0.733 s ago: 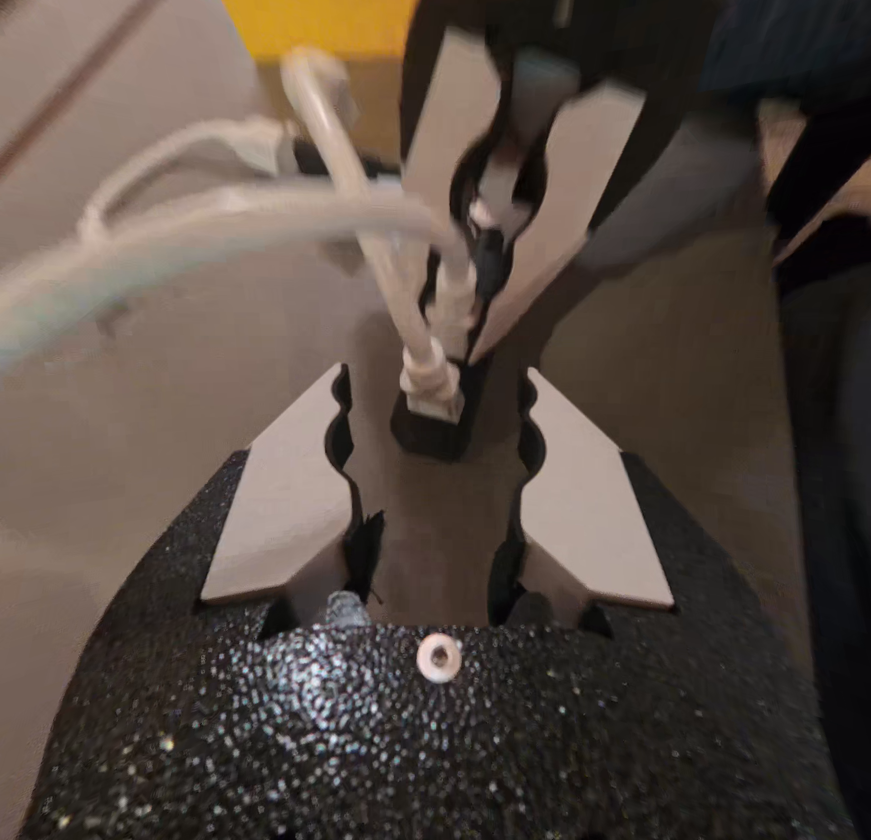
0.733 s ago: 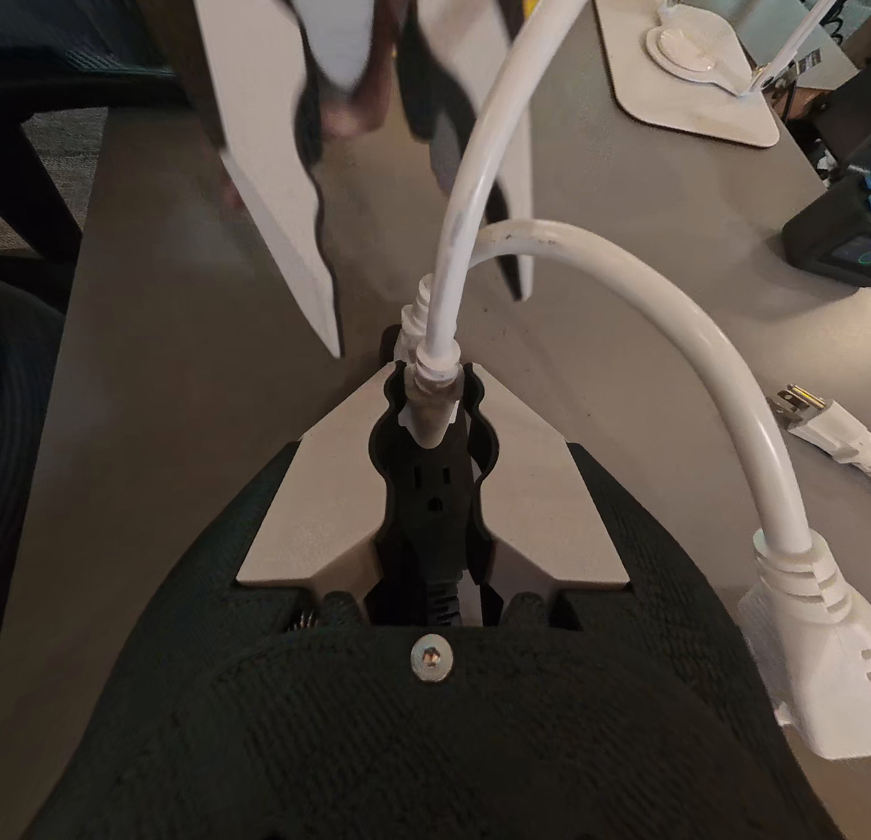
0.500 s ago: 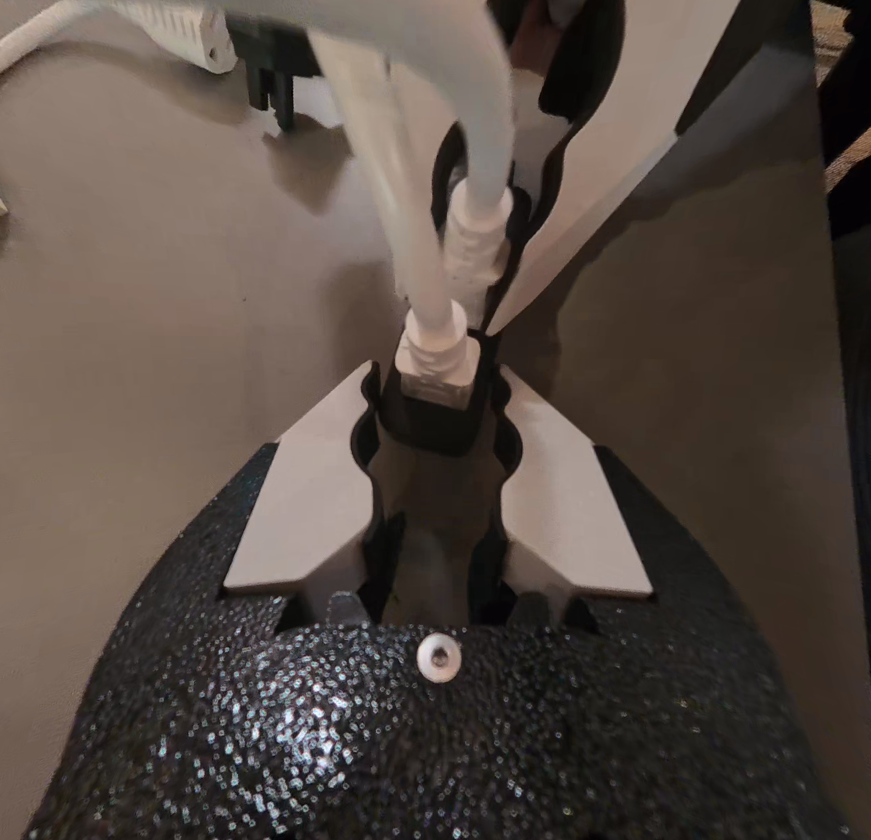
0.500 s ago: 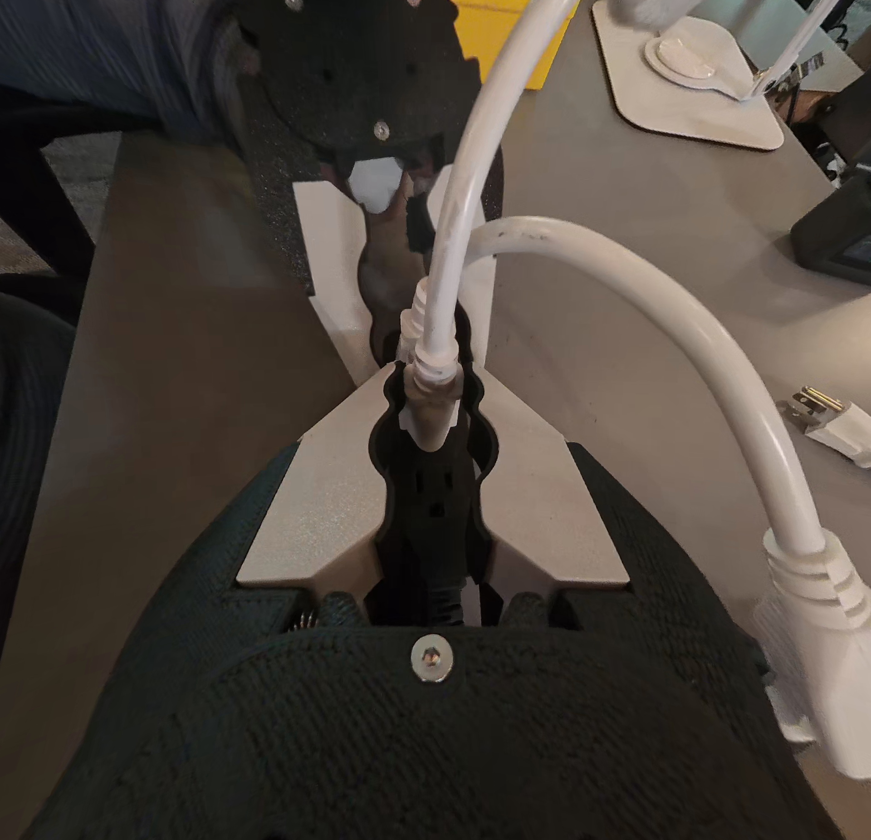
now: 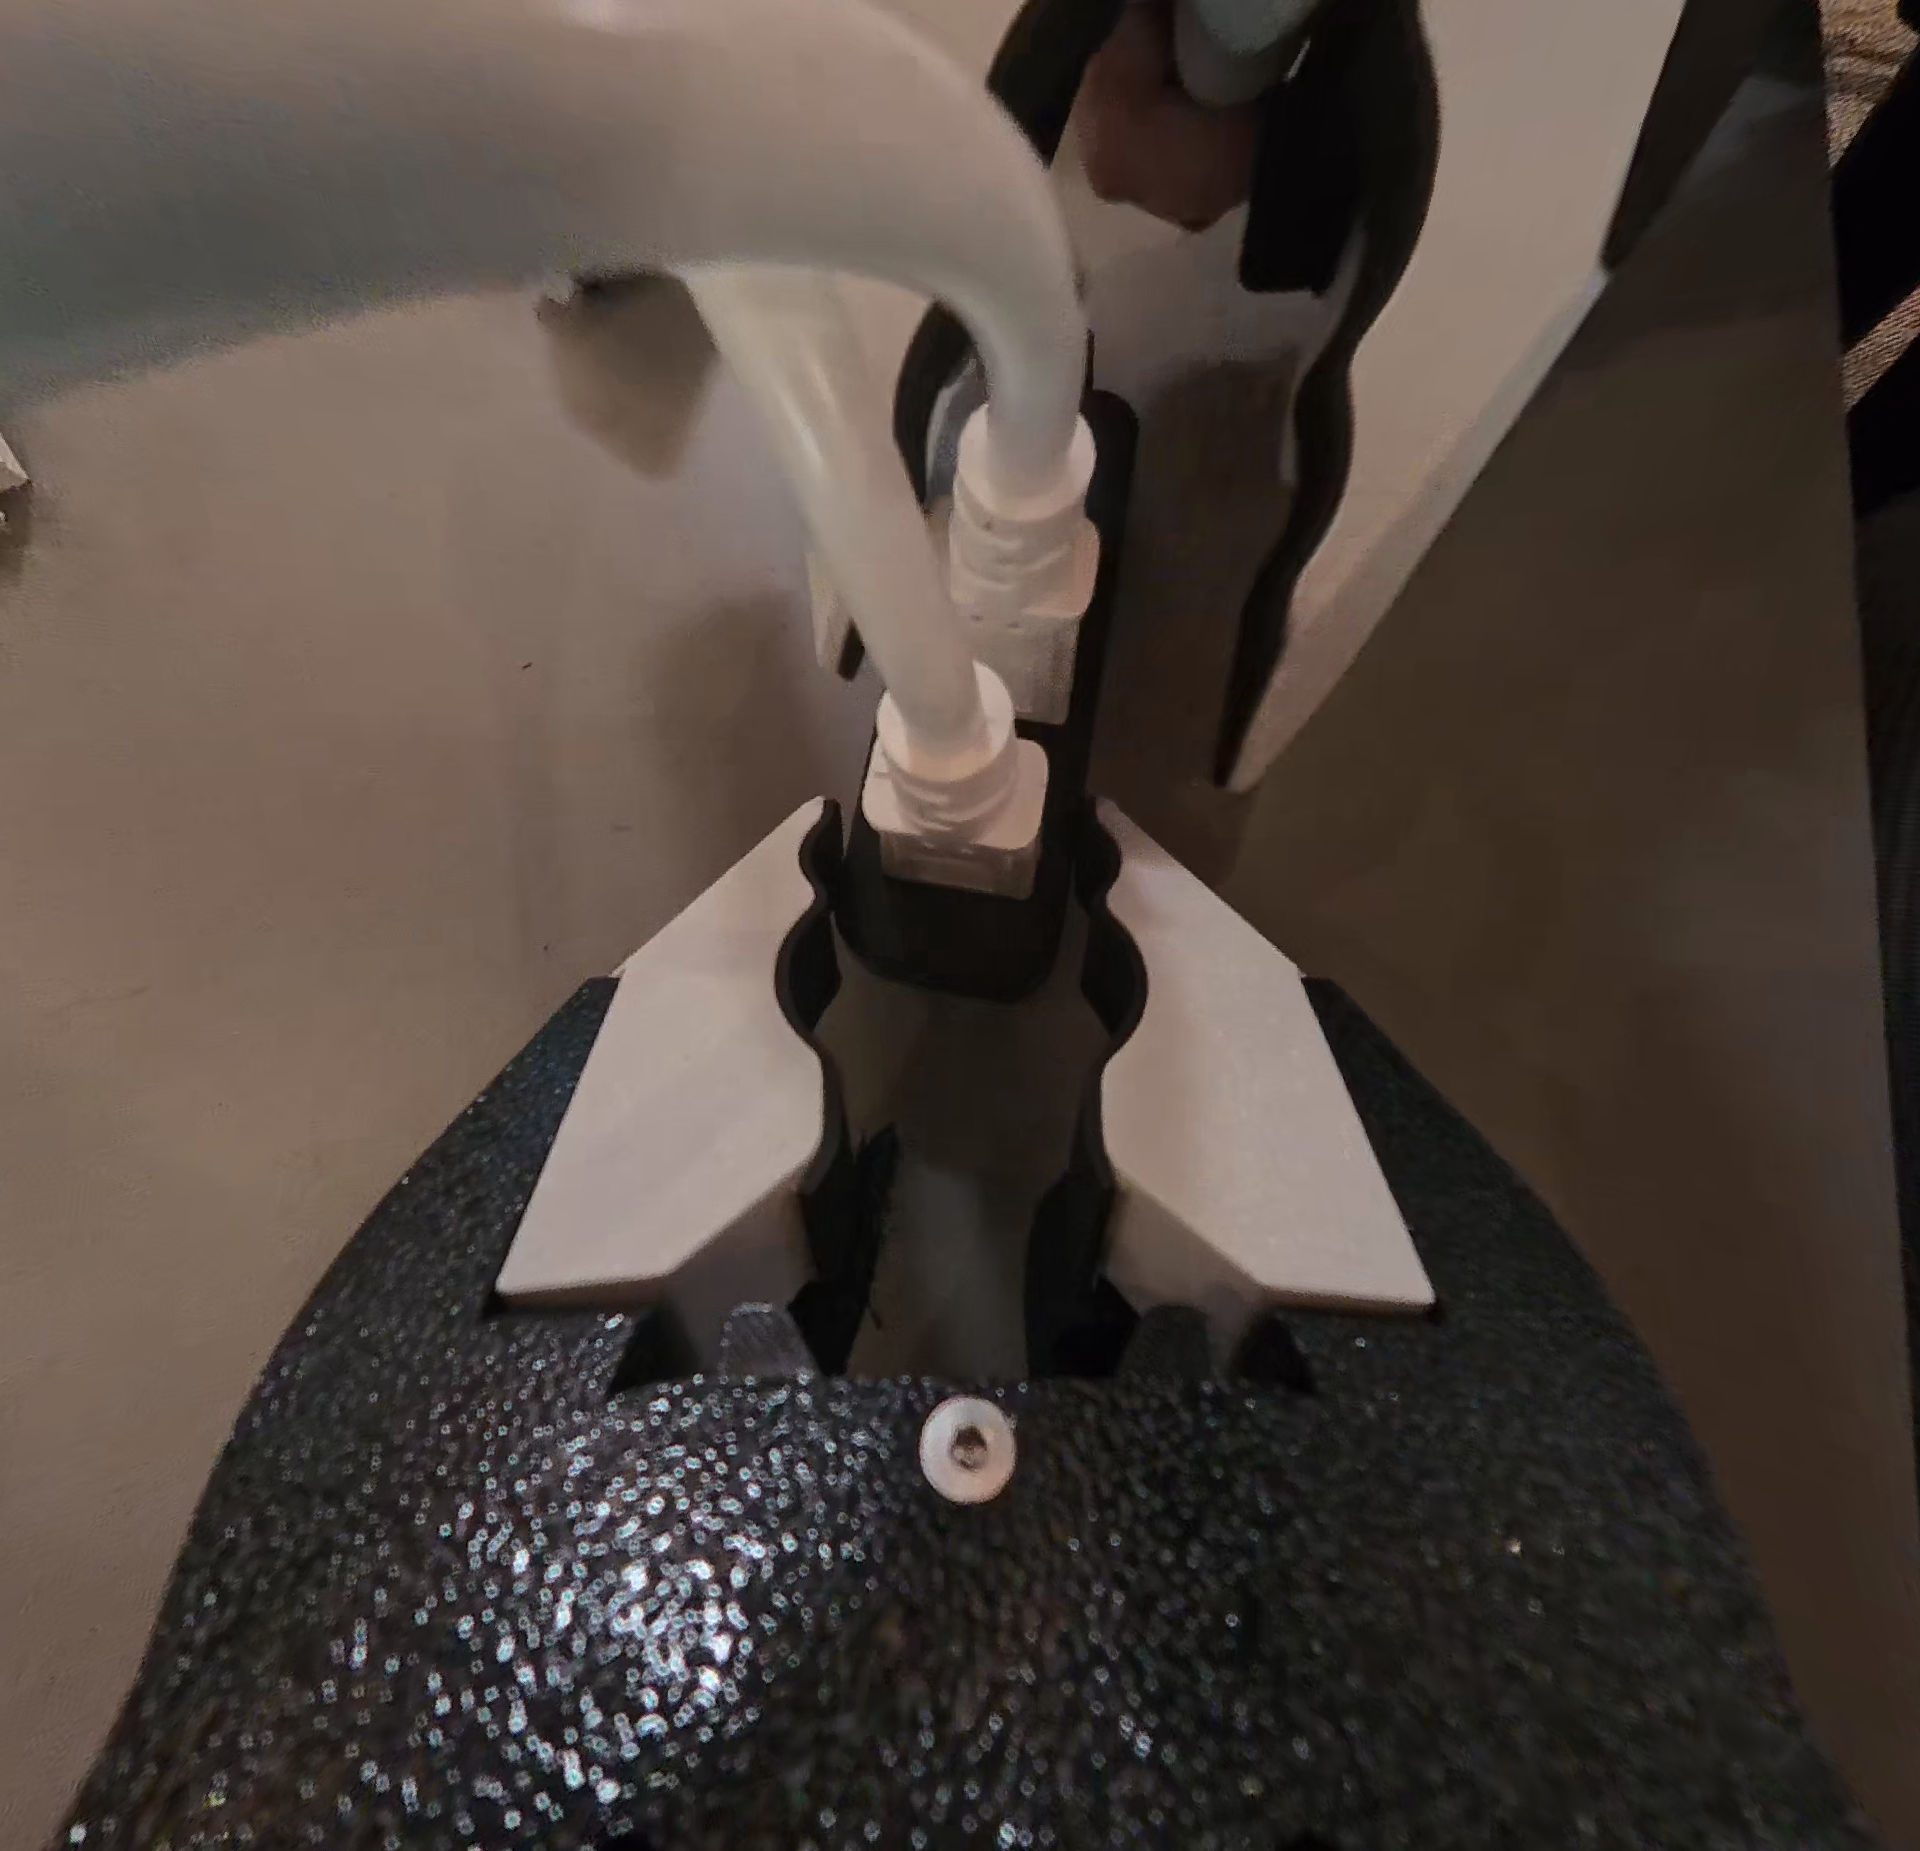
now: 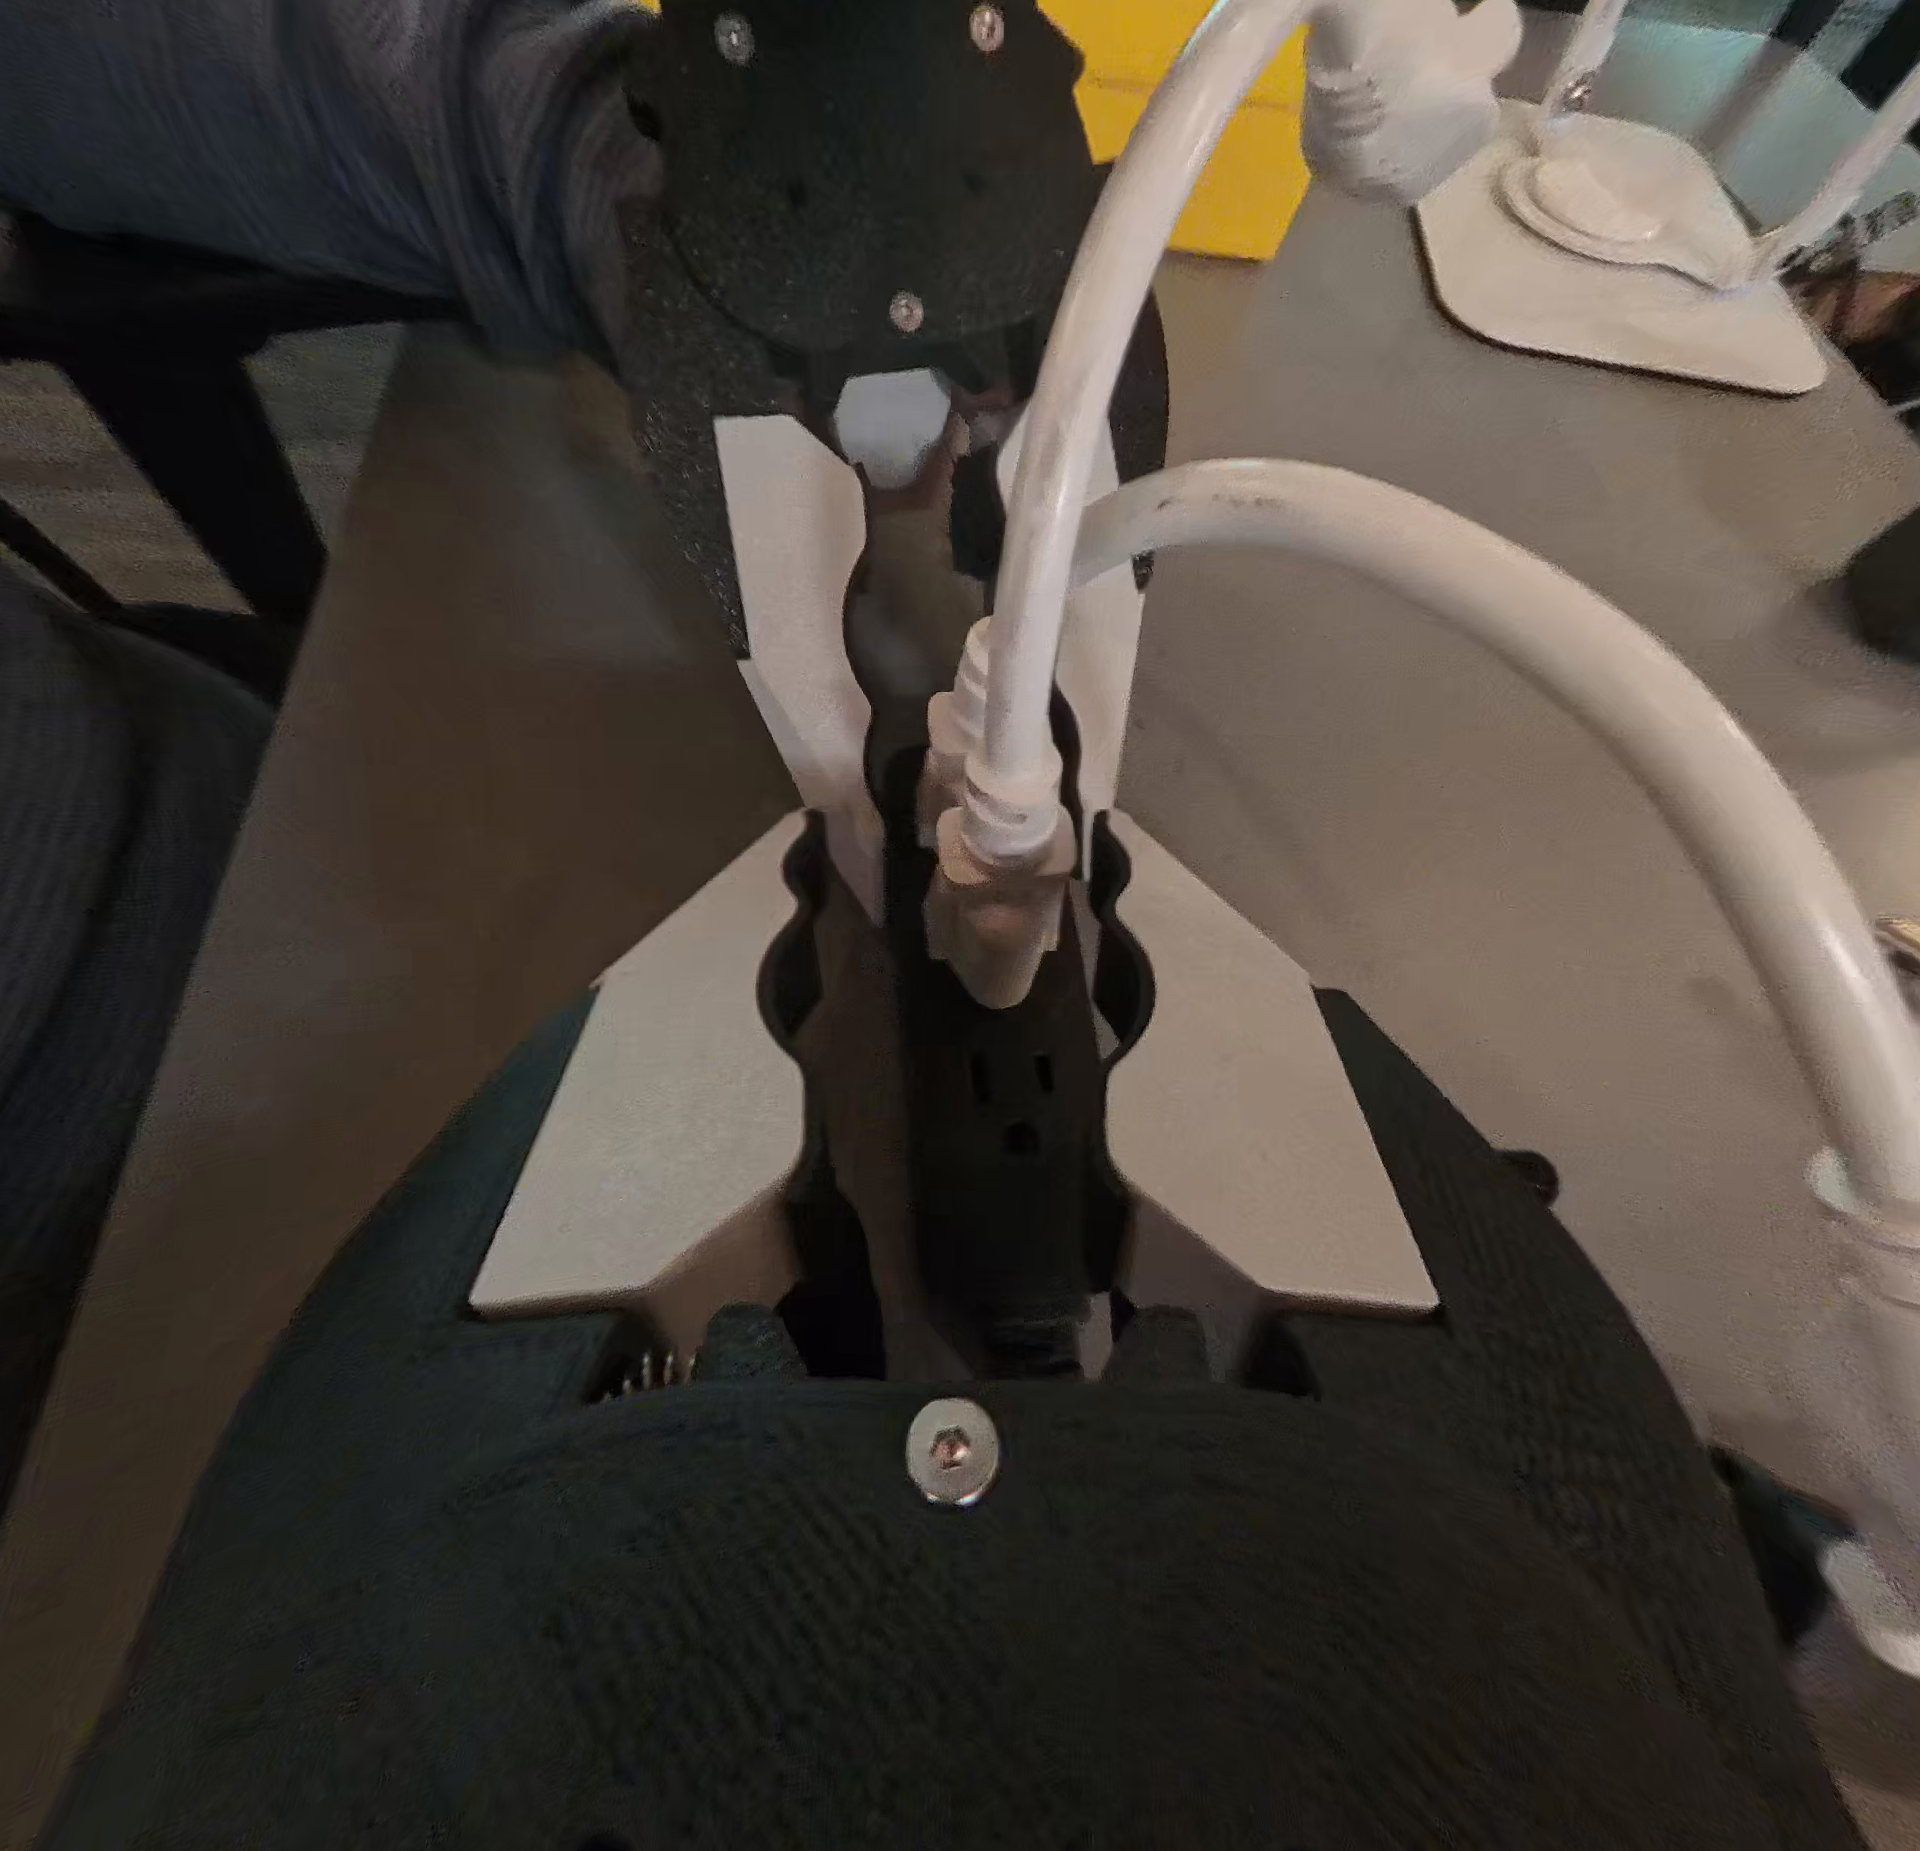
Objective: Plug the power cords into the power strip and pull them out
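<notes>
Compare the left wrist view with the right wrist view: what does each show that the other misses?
Only the left wrist view shows the power strip's rounded end, reaching between the open left gripper's fingers.

Only the right wrist view shows an empty outlet between the right gripper's fingers, which are apart with a gap beside the strip, plus a blue sleeve, a yellow block, a white pad and a large white plug.

Both show two white plugs seated in the black strip, their cords arching away, and the opposite gripper.
</notes>
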